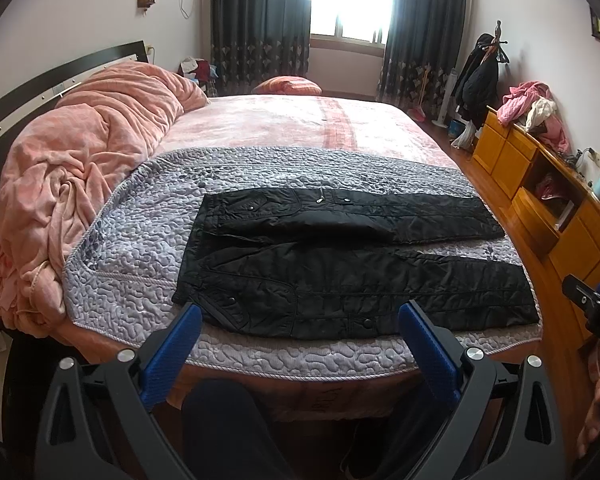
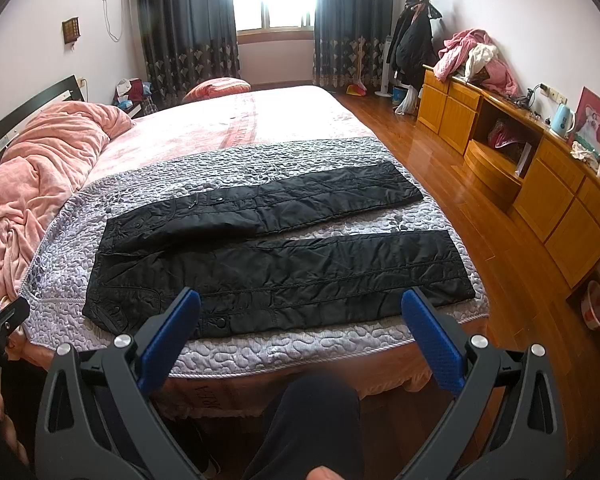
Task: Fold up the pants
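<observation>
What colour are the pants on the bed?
Black pants, clearest in the right wrist view.

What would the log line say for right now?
stage: before first fold | pants: flat on bed, legs apart | left gripper: open, empty | right gripper: open, empty

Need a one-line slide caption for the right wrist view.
Open right claw hovers before black pants spread flat, legs apart, on a grey quilt.

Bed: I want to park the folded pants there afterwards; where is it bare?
Free: the pink sheet between the grey quilt and the far pillow, and the quilt strip left of the black pants. Crowded: the headboard side, under the bunched pink blanket.
</observation>
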Action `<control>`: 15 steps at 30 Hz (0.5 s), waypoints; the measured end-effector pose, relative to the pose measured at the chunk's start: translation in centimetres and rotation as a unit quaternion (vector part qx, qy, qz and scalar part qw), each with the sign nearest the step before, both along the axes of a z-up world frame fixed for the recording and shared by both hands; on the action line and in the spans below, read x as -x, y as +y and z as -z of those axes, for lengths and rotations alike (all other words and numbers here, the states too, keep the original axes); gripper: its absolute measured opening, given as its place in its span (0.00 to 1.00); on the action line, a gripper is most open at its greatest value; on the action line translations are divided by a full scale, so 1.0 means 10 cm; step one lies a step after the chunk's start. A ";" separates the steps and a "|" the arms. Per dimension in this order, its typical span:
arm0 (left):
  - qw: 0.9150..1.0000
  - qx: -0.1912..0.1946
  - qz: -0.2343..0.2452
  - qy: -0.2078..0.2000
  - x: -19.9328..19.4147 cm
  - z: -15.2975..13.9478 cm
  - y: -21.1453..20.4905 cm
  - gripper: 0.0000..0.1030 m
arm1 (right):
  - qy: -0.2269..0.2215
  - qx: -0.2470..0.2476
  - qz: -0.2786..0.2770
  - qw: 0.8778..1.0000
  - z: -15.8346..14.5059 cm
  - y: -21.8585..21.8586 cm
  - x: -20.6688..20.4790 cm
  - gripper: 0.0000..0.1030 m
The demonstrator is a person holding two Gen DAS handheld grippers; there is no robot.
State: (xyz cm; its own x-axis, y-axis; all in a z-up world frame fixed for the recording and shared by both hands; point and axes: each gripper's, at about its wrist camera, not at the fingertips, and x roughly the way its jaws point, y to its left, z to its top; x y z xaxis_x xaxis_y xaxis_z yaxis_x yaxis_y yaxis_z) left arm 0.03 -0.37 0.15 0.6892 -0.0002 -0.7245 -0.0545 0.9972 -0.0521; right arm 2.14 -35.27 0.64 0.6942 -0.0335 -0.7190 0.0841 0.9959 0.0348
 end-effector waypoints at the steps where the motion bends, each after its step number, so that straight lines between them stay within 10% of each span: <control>1: 1.000 0.000 0.000 0.000 0.00 0.00 0.00 0.96 | 0.000 0.000 0.000 1.000 0.00 0.00 0.00 0.98; 15: 1.000 -0.001 0.001 -0.001 0.00 -0.01 -0.01 0.96 | 0.000 0.000 0.000 1.000 0.02 0.01 0.01 0.98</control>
State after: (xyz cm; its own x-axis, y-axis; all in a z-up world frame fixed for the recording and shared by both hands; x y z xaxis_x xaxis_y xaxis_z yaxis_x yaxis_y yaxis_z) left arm -0.01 -0.42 0.22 0.6908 0.0004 -0.7230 -0.0532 0.9973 -0.0503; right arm 2.08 -35.20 0.44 0.6948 -0.0322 -0.7185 0.0831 0.9959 0.0357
